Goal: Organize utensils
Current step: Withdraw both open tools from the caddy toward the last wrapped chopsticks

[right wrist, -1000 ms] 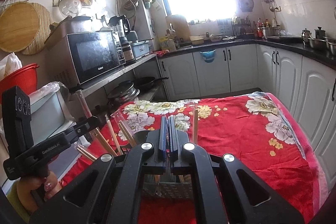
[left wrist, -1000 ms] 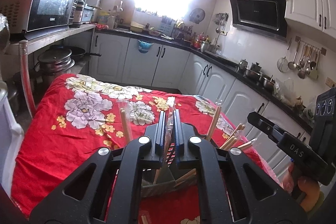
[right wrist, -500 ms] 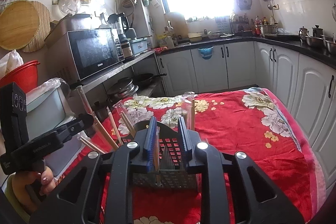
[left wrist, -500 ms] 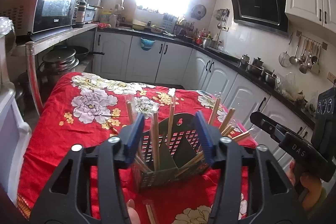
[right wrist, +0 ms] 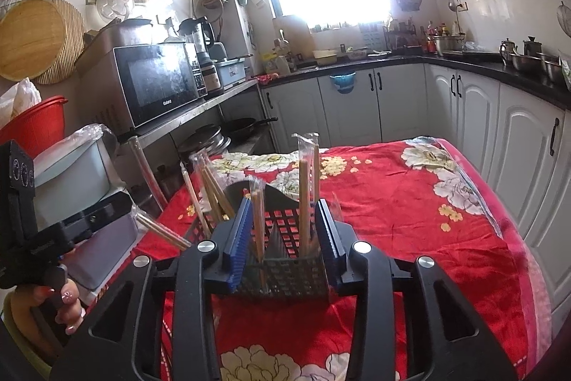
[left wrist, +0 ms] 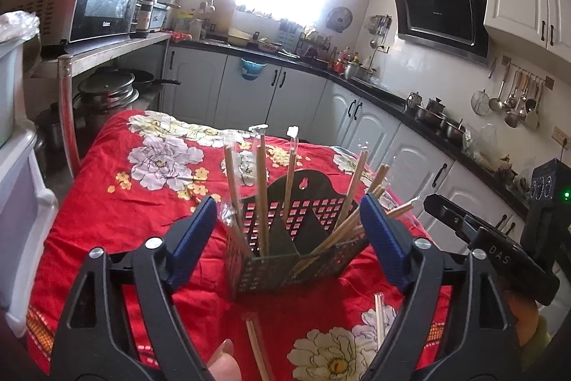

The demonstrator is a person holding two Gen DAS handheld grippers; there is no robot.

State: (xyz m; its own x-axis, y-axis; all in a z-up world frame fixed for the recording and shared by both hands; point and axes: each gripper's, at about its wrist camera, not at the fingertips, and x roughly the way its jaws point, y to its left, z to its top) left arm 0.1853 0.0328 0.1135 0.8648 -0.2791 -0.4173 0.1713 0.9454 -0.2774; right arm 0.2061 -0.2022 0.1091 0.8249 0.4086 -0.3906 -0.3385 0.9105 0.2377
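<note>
A dark perforated utensil holder (left wrist: 285,259) (right wrist: 285,270) stands on the red flowered cloth (left wrist: 117,195), with several wrapped wooden chopsticks (left wrist: 262,199) (right wrist: 304,199) upright or leaning in it. My left gripper (left wrist: 291,238) is opening wide, its blue pads apart on either side of the holder and touching nothing. My right gripper (right wrist: 285,234) is opening too, its pads flanking the holder's chopsticks without pressing them. Loose chopsticks (left wrist: 257,345) lie on the cloth in front of the holder.
A steel shelf with a microwave (right wrist: 157,84) and pans stands left of the table. White cabinets (left wrist: 374,127) and a dark counter run behind and to the right. A person's hand (right wrist: 60,302) holds the other gripper's handle.
Both grippers went from shut to open and drew back from the holder. The chopsticks they held now stand in the holder.
</note>
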